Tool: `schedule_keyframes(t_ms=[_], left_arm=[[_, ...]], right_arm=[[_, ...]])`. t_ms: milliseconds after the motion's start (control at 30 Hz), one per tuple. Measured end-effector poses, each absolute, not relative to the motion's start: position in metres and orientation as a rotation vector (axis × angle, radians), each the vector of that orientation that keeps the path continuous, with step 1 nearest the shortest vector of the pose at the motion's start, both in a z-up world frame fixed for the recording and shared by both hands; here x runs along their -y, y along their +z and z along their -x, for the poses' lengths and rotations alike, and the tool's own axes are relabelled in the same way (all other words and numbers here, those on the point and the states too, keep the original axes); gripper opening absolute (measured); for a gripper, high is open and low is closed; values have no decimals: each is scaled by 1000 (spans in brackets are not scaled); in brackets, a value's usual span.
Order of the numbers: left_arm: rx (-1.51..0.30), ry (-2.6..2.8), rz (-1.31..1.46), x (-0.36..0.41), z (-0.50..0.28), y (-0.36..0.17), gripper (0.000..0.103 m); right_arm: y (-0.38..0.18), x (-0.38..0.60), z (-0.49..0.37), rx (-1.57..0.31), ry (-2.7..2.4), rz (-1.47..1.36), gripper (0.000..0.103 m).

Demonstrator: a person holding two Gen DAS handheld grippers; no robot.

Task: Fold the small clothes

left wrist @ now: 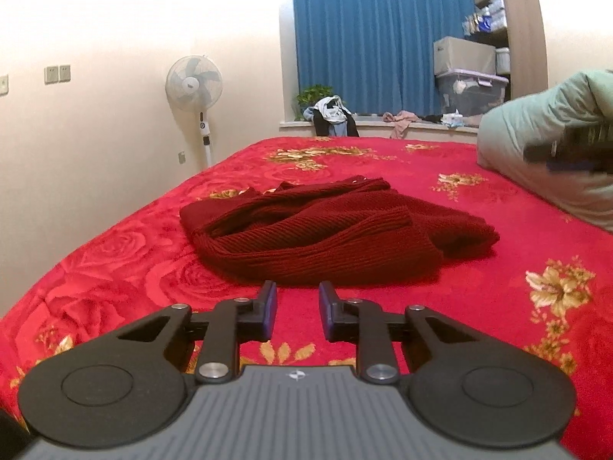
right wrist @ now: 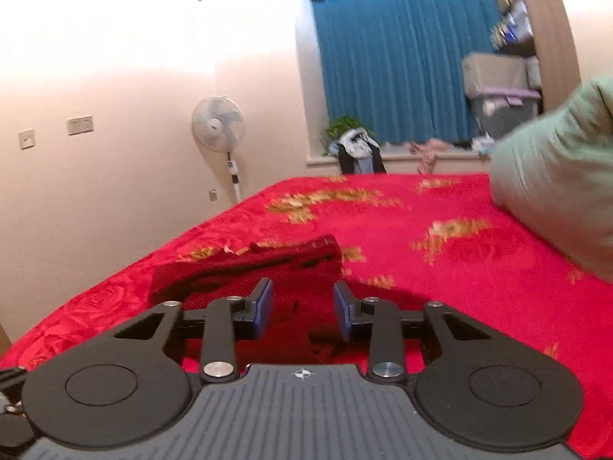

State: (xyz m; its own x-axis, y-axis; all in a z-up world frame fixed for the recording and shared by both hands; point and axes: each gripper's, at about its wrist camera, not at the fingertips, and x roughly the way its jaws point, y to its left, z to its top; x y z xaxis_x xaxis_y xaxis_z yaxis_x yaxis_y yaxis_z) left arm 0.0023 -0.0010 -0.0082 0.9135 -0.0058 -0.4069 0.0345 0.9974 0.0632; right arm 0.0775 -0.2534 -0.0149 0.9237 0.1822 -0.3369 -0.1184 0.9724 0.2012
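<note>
A dark red knitted garment lies crumpled on the red floral bedspread. My left gripper is open and empty, just short of the garment's near edge. In the right wrist view the same garment lies under and ahead of my right gripper, which is open with nothing between its fingers. The right gripper also shows as a dark blurred shape at the far right of the left wrist view, raised above the bed.
A pale green pillow lies at the right side of the bed. A standing fan is by the left wall. The windowsill behind the bed holds clothes, a plant and storage boxes under a blue curtain.
</note>
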Motion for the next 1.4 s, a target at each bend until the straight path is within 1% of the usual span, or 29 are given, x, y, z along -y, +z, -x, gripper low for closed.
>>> schedule_keyframes(t_ms=[67, 200, 233, 300, 367, 467, 600, 667, 700, 733, 767, 800, 833, 900, 933, 967, 1000, 1033, 1067, 1100, 1233, 1333, 1400], left_arm=[[-423, -23, -95, 1, -7, -8, 26], [-417, -25, -96, 5, -27, -3, 26], [-421, -21, -92, 8, -36, -1, 24], [-438, -13, -80, 16, -56, 2, 24], [-473, -14, -82, 26, -82, 4, 24], [-519, -21, -81, 49, -123, 0, 24], [-562, -37, -59, 86, -172, -6, 25], [-574, -42, -21, 105, -195, -6, 35], [-589, -38, -6, 113, -205, -8, 50], [-591, -20, 13, 120, -214, -9, 61], [-590, -4, 30, 125, -221, -10, 65], [-607, 9, 42, 131, -229, -13, 77], [-633, 22, 52, 134, -240, -16, 84], [-669, 49, 51, 140, -255, -24, 84], [-682, 47, 35, 143, -262, -26, 82], [-695, 34, 17, 144, -268, -28, 76], [-719, 27, -13, 142, -272, -31, 38], [-737, 4, -33, 137, -274, -32, 13], [-720, -13, -34, 129, -270, -28, 5], [-696, -23, -53, 120, -262, -24, 3], [-643, -78, -135, 78, -220, -4, 3], [-635, -86, -163, 30, -188, 10, 2], [-638, -99, -150, -11, -168, 19, 2]], right_arm=[[-25, 251, -84, -418, 134, -153, 36], [-16, 259, -95, -375, 138, -148, 36], [-14, 265, -98, -369, 134, -160, 36], [-11, 273, -104, -359, 124, -200, 32], [-11, 287, -110, -366, 103, -237, 17], [-8, 307, -114, -364, 73, -277, 14], [-7, 331, -121, -371, 12, -323, 15], [-10, 342, -124, -389, -17, -356, 16], [-11, 346, -126, -396, -29, -365, 16], [-13, 350, -125, -402, -37, -372, 18], [-14, 352, -126, -406, -43, -377, 18], [-15, 353, -125, -408, -46, -382, 18], [-15, 353, -125, -411, -47, -385, 18], [-16, 354, -126, -418, -43, -383, 18], [-17, 355, -126, -424, -39, -378, 18], [-18, 354, -126, -431, -35, -376, 20], [-18, 353, -125, -439, -32, -376, 20], [-19, 354, -126, -446, -29, -377, 20], [-20, 353, -127, -451, -30, -374, 20], [-20, 351, -129, -455, -32, -373, 20], [-19, 351, -130, -458, -28, -391, 20], [-20, 346, -130, -462, -26, -382, 20], [-21, 344, -128, -463, -27, -376, 17]])
